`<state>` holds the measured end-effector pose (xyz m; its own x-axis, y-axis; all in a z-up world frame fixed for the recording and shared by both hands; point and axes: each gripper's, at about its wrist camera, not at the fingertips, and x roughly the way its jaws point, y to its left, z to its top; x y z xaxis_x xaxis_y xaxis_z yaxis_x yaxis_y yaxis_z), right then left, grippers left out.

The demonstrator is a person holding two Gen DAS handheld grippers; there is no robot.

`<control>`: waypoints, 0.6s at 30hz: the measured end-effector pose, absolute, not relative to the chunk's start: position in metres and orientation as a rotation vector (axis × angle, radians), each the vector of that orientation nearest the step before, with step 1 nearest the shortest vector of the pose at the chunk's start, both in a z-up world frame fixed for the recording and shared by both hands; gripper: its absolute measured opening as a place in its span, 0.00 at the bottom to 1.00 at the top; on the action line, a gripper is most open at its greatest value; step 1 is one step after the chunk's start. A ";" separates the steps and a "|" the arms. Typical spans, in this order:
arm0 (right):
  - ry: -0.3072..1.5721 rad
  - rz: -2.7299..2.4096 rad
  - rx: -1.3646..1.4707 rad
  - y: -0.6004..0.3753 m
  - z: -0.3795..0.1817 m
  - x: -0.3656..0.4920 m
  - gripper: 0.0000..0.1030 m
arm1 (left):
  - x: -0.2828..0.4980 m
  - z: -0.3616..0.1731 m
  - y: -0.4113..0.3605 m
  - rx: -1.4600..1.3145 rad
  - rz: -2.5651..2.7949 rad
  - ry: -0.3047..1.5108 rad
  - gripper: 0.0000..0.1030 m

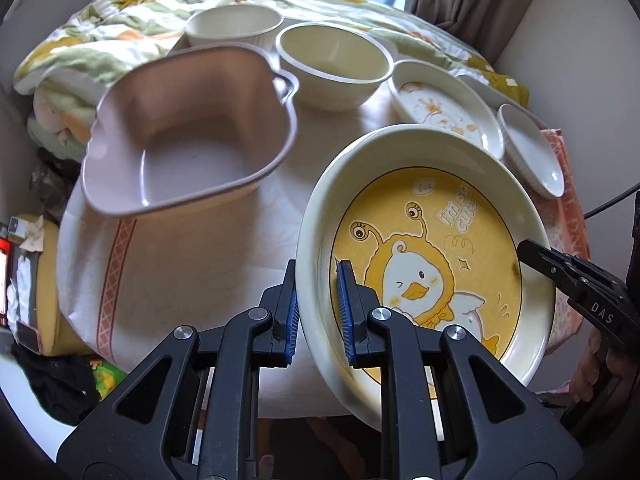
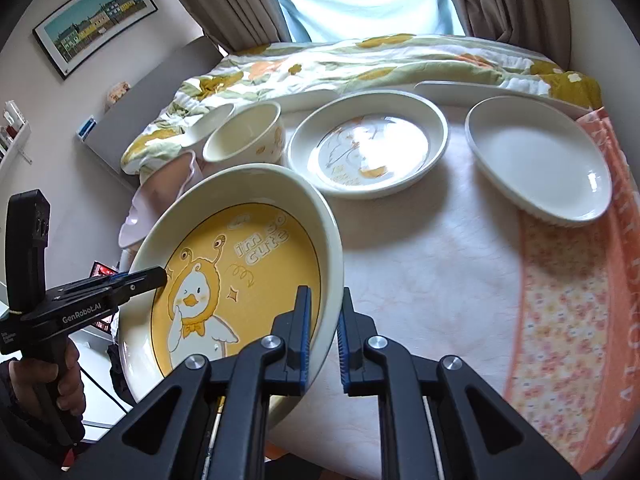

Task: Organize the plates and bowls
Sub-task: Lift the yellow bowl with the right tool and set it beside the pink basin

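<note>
A cream plate with a yellow duck picture [image 1: 432,264] [image 2: 236,280] is held above the table by both grippers. My left gripper [image 1: 318,312] is shut on its left rim. My right gripper [image 2: 324,340] is shut on its right rim and shows at the plate's right edge in the left wrist view [image 1: 536,258]. The left gripper shows at the plate's left edge in the right wrist view [image 2: 154,276]. A duck-print plate [image 2: 368,144] [image 1: 444,108], a plain white plate [image 2: 540,160] [image 1: 532,152], a cream bowl [image 1: 334,64] [image 2: 244,132], a second cream bowl [image 1: 234,26] and a pink square bowl [image 1: 188,136] rest on the table.
The table [image 2: 432,264] carries a white cloth with an orange patterned border [image 2: 568,320]. A flowered quilt [image 2: 360,64] lies on the bed behind the dishes. A long white dish [image 2: 480,88] sits at the table's back edge. Clutter lies on the floor at the left [image 1: 28,264].
</note>
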<state>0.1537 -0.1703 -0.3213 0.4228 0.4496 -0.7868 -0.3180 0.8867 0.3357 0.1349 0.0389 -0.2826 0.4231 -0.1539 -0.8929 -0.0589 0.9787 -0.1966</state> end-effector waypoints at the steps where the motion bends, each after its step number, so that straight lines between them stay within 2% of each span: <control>1: 1.035 0.480 0.141 -0.168 -0.326 0.156 0.11 | 0.137 -0.288 0.040 -0.209 -0.061 1.139 0.15; 7: 1.060 0.465 0.136 -0.151 -0.349 0.160 0.11 | 0.145 -0.306 0.054 -0.194 -0.089 1.124 0.15; 18: 1.058 0.409 0.138 -0.150 -0.357 0.157 0.11 | 0.148 -0.315 0.060 -0.177 -0.145 1.103 0.15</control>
